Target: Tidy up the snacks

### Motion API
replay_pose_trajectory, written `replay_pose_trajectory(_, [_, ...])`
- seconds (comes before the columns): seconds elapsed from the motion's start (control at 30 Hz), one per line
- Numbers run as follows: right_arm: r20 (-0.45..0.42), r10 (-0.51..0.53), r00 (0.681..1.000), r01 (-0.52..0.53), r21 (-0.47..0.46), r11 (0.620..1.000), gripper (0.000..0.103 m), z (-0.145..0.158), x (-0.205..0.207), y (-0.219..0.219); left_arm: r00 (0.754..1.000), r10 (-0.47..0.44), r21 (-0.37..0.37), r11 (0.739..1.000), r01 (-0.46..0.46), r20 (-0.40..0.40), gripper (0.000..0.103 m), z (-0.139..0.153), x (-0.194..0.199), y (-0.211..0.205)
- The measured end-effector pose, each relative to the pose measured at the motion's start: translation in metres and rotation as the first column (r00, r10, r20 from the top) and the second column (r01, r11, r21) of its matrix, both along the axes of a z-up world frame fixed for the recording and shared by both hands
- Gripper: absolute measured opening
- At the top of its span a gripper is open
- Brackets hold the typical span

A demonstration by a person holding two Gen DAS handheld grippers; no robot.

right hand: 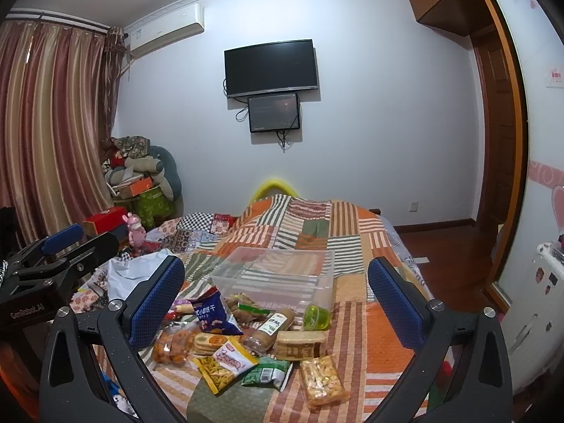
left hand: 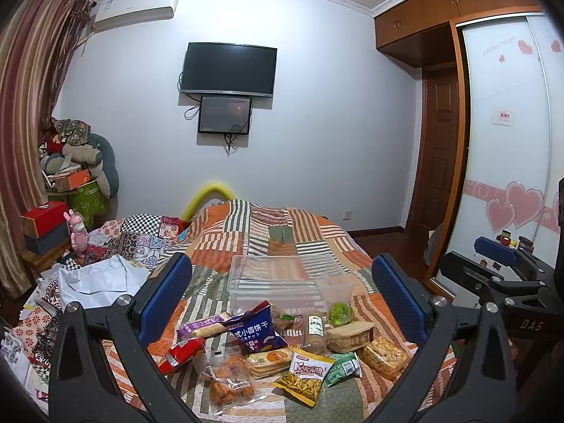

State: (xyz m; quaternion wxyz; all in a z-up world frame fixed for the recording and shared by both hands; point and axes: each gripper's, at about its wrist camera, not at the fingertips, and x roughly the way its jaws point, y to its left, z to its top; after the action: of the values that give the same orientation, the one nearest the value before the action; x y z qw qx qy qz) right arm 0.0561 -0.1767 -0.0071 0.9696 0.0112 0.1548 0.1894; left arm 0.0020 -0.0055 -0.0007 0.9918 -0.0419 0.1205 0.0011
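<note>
1. Left gripper (left hand: pixel 282 296): jaws spread wide, blue pads far apart, nothing held. It hangs above the near end of the bed (left hand: pixel 310 236).
2. Right gripper (right hand: pixel 276 298): same, wide open and empty, also above the near end of the bed.
3. Snack pile (left hand: pixel 278 349) lies on the striped quilt, just in front of the clear bin (left hand: pixel 278 282). All packs are outside the bin.
4. One clear bin, long axis running left-right across the bed, open top facing up. A smaller clear tub (left hand: pixel 335 287) sits at its right front corner.
5. One blue biscuit bag (left hand: pixel 255 331), propped up, top edge pointing toward the bin.
6. One yellow-and-white chip bag (left hand: pixel 305 377), lying flat, long axis diagonal, top toward the upper right in the left wrist view.
7. One green packet (left hand: pixel 343 368), flat, touching the chip bag's right edge.
8. One slim brown cookie tube (left hand: pixel 314 329), long axis pointing roughly away toward the bin.
9. One green jelly cup (left hand: pixel 340 313), beside the tube, near the small tub.
10. One clear pack of golden crackers (left hand: pixel 386 356), rightmost item, long axis diagonal.
11. One red bag (left hand: pixel 183 352) at the pile's left edge.
12. Total pack count is unclear where they overlap.
</note>
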Motion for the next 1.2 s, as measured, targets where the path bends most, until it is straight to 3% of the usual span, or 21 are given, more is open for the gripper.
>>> replay_pose_trajectory(1.2, [-0.001, -0.007, 1.0, 0.007, 0.0, 1.0, 0.103, 0.0003, -0.0003, 0.0015, 1.0, 0.003, -0.012, 1.0, -0.003, -0.008, 0.103, -0.0037, 0.0013, 0.0031])
